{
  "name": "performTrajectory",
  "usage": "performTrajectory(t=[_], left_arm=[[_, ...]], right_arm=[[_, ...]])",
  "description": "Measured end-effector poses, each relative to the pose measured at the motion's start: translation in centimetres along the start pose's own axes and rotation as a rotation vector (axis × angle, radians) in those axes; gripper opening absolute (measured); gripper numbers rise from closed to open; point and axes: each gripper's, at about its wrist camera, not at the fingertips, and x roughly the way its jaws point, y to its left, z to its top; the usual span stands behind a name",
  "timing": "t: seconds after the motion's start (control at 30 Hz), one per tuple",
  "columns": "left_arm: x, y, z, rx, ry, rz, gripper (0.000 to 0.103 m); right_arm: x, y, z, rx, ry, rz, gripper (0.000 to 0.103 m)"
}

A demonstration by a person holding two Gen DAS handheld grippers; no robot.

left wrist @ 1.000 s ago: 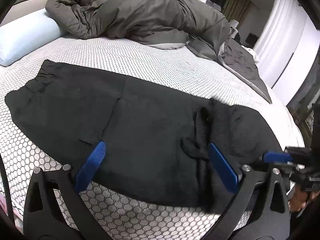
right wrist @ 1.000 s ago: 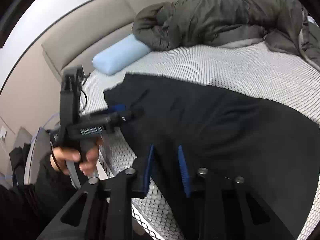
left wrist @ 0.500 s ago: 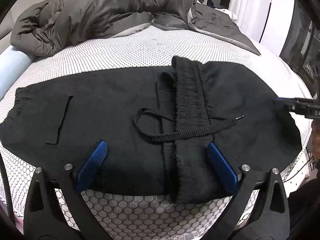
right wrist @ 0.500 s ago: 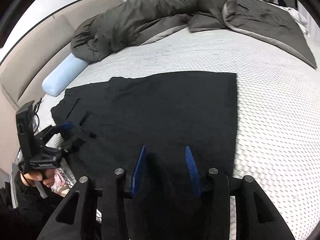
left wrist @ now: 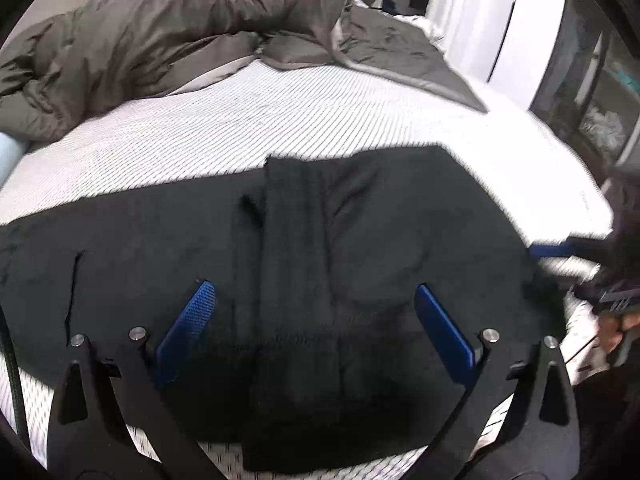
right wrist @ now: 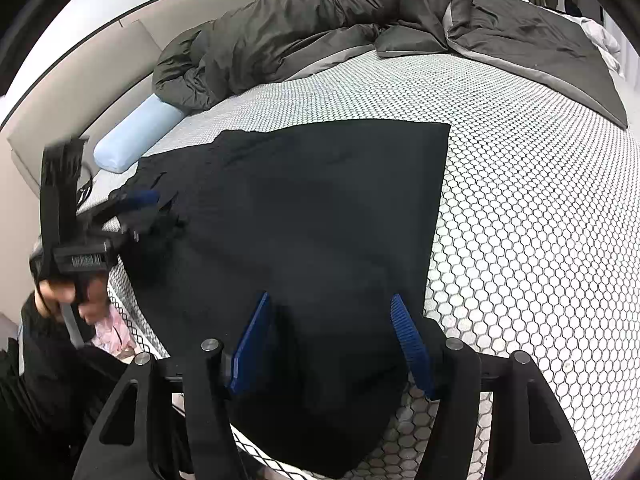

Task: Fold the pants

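Black pants (left wrist: 360,248) lie flat on the bed, folded over so the waistband (left wrist: 292,240) runs across the middle as a raised strip. In the right wrist view the pants (right wrist: 312,216) show a straight folded edge on the right. My left gripper (left wrist: 316,320) is open and empty, its blue pads straddling the waistband just above the cloth. My right gripper (right wrist: 332,340) is open and empty over the pants' near end. The left gripper also shows in the right wrist view (right wrist: 136,204), at the pants' left edge.
The bed (right wrist: 520,200) has a white honeycomb-patterned cover. A crumpled grey duvet (left wrist: 168,40) lies along the far side. A light blue pillow (right wrist: 136,140) sits by the headboard. White curtains (left wrist: 472,12) and a shelf unit stand at the right.
The right gripper has opened wider over the pants. The left gripper has shifted closer over the waistband; the drawstring seen earlier no longer shows. The pants lie folded as before.
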Motion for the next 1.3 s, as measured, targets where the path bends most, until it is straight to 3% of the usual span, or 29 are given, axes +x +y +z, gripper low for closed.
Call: performTrajectory(t=[0.1, 0.13, 0.27, 0.3, 0.37, 0.4, 0.43, 0.57, 0.67, 0.77, 0.83, 0.9, 0.97, 1.03, 1.1, 1.13, 1.2, 1.3], left_arm=[[1.1, 1.8, 2.4, -0.074, 0.001, -0.059, 0.095], [1.9, 2.5, 3.0, -0.108, 0.018, -0.073, 0.088], [6.5, 6.1, 4.7, -0.294, 0.146, -0.152, 0.065], [7.6, 6.7, 4.9, -0.333, 0.19, -0.196, 0.063], [9.1, 7.8, 4.9, -0.408, 0.245, -0.29, 0.049], [9.5, 8.1, 4.9, -0.432, 0.249, -0.321, 0.041], [9.8, 8.3, 4.9, -0.445, 0.253, -0.354, 0.027], [9.1, 7.7, 5.6, -0.433, 0.149, -0.336, 0.012], [7.0, 6.6, 6.9, -0.362, 0.055, -0.315, 0.011], [6.2, 6.4, 8.2, -0.323, 0.004, -0.239, 0.014], [7.1, 7.2, 8.3, -0.367, 0.051, -0.148, 0.02], [8.1, 8.0, 7.7, -0.414, 0.104, -0.154, 0.023], [7.7, 8.2, 7.4, -0.426, 0.126, -0.153, 0.038], [5.9, 8.0, 6.7, -0.397, 0.111, -0.164, 0.046], [3.9, 7.2, 5.7, -0.353, 0.091, -0.151, 0.065], [3.1, 7.0, 4.9, -0.337, 0.088, -0.133, 0.079], [1.3, 6.0, 2.7, -0.297, 0.095, -0.097, 0.082], [0.5, 4.2, -0.4, -0.223, 0.121, -0.051, 0.082]], right_arm=[[-0.4, -0.4, -0.2, 0.008, -0.003, 0.005, 0.064], [-0.5, -0.4, -0.2, 0.011, -0.007, 0.008, 0.065], [-0.7, -0.5, -0.4, 0.012, -0.017, 0.026, 0.066], [-0.7, -0.5, -0.5, 0.01, -0.02, 0.031, 0.066], [-0.8, -0.5, -0.6, 0.006, -0.022, 0.039, 0.067], [-0.9, -0.5, -0.7, 0.001, -0.025, 0.046, 0.067], [-0.9, -0.5, -0.7, 0.0, -0.027, 0.049, 0.067], [-0.9, -0.7, -0.8, 0.007, -0.028, 0.058, 0.068], [-1.0, -0.7, -0.8, 0.018, -0.03, 0.051, 0.068], [-1.1, -0.6, -0.7, 0.024, -0.043, 0.045, 0.068], [-1.0, -0.6, -0.6, 0.035, -0.046, 0.042, 0.068], [-0.6, -0.7, -0.6, 0.044, -0.037, 0.031, 0.068], [-0.3, -1.0, -0.7, 0.054, -0.023, 0.019, 0.068], [-0.2, -1.3, -0.8, 0.071, -0.01, 0.018, 0.068], [-0.4, -1.6, -0.8, 0.091, -0.01, 0.03, 0.068], [-0.5, -1.9, -0.7, 0.107, -0.011, 0.049, 0.068], [-0.8, -2.5, -0.7, 0.164, -0.008, 0.139, 0.068], [-0.8, -2.8, -0.9, 0.211, 0.01, 0.19, 0.067]])
